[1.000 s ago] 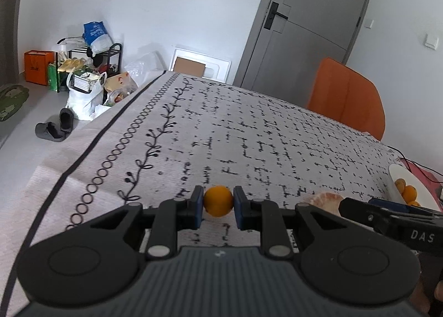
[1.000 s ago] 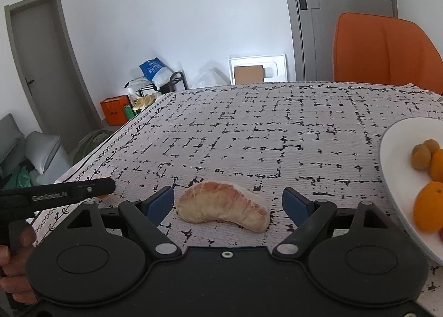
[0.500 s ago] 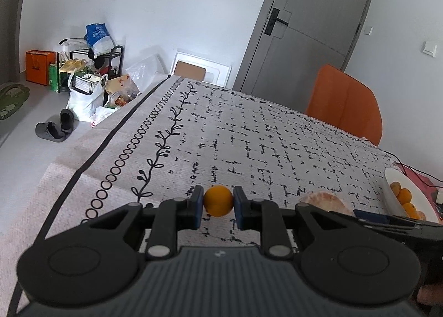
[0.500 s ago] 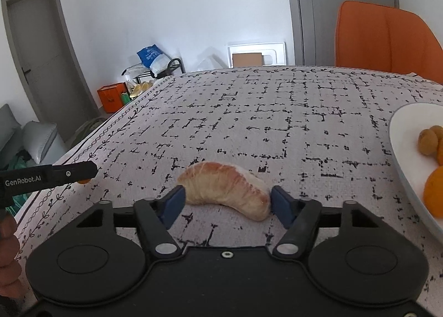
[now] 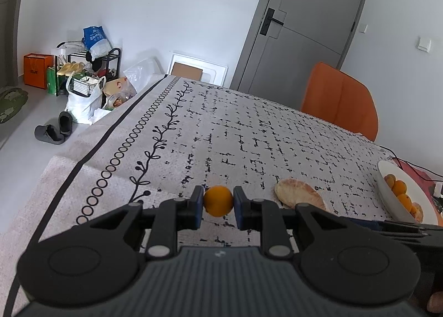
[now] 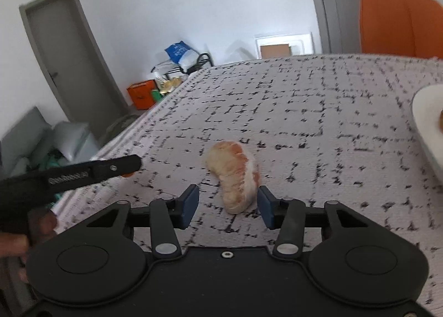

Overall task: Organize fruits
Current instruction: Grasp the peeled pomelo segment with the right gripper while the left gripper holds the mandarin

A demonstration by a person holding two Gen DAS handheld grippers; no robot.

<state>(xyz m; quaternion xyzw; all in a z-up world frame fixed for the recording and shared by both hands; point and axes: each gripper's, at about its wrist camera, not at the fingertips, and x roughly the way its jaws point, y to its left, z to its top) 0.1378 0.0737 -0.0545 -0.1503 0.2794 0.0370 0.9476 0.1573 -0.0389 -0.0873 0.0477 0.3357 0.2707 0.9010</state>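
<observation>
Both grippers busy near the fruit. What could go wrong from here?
1. The pomelo segment sits off-centre, touching only one finger of the open right gripper; closing may push or crush it.
2. The small orange is round; the left gripper could let it slip and roll.

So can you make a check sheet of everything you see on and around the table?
Surface: patterned grey tablecloth.
Job's things: small round orange fruit; peeled pink pomelo segment; white plate holding small orange fruits.
Clutter: nothing seen.
Grippers: left gripper shut on the fruit; right gripper open around the segment.
Cables: dark cable beyond the plate.
Surroundings: orange chair, grey door, bags by a black rack.
</observation>
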